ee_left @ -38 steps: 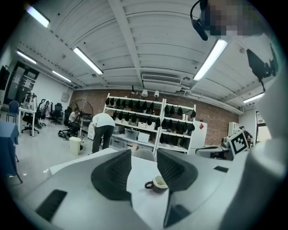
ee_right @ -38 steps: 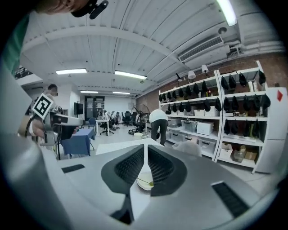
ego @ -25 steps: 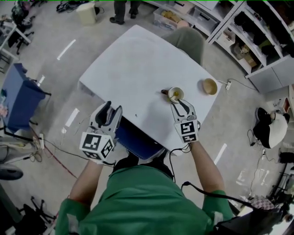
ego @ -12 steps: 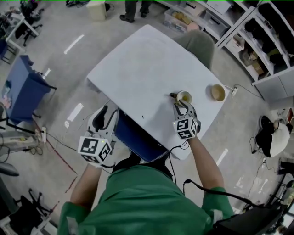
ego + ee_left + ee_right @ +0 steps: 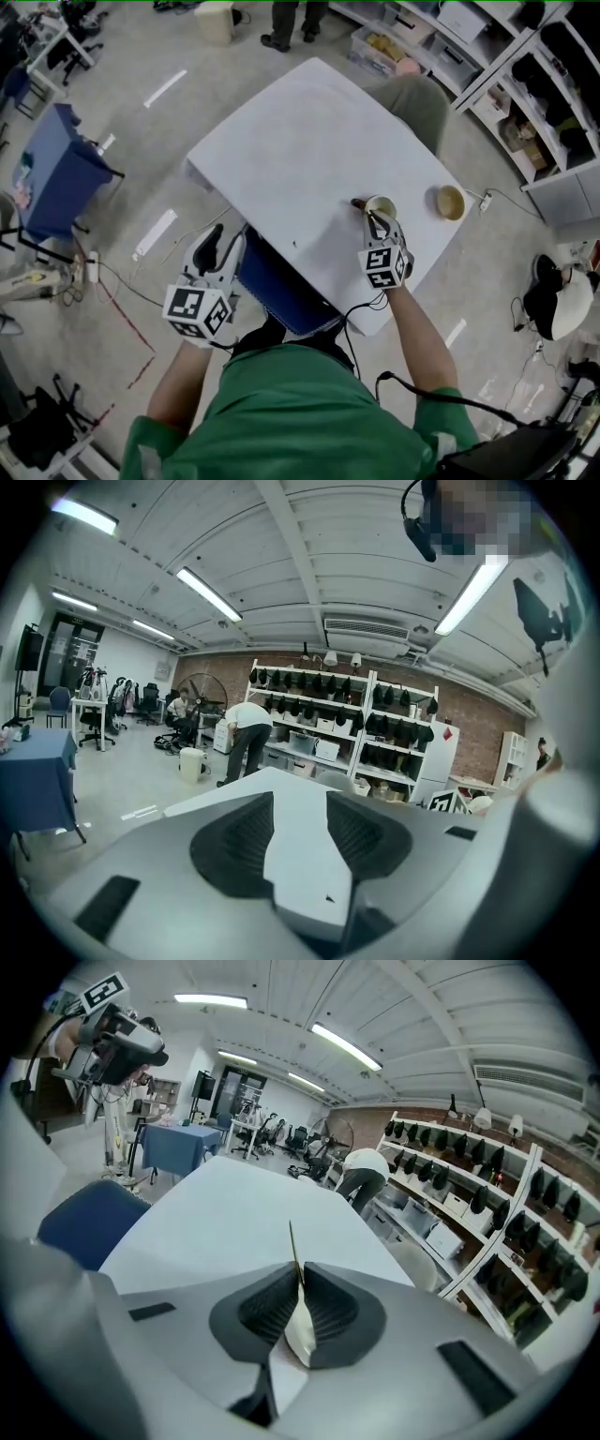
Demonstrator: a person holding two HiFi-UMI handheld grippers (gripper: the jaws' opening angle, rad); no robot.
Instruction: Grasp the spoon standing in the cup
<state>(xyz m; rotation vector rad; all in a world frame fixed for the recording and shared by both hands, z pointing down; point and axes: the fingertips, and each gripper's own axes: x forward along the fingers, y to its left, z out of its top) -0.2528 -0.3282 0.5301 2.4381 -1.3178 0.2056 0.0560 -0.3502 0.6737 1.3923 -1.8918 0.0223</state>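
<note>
A pale cup [image 5: 381, 206] stands near the right edge of the white table [image 5: 300, 131], with a thin spoon [image 5: 358, 202] leaning out to its left. My right gripper [image 5: 376, 218] reaches over the cup from the near side. In the right gripper view its jaws are closing, and the pads pinch the spoon's slim handle [image 5: 293, 1246], which sticks up just above the cup's rim [image 5: 301, 1333]. My left gripper [image 5: 223, 242] hangs off the table's near left edge, open and empty. Its fingers [image 5: 239, 841] stand apart.
A tan bowl [image 5: 451, 202] sits on the table to the right of the cup. A blue chair seat [image 5: 272, 281] lies under the near table edge and a grey chair [image 5: 420, 98] at the far side. Shelving [image 5: 534, 84] lines the right wall.
My right gripper has moved forward over the cup and closed its jaws from wide apart onto the spoon handle. The left gripper stays low by the table edge.
</note>
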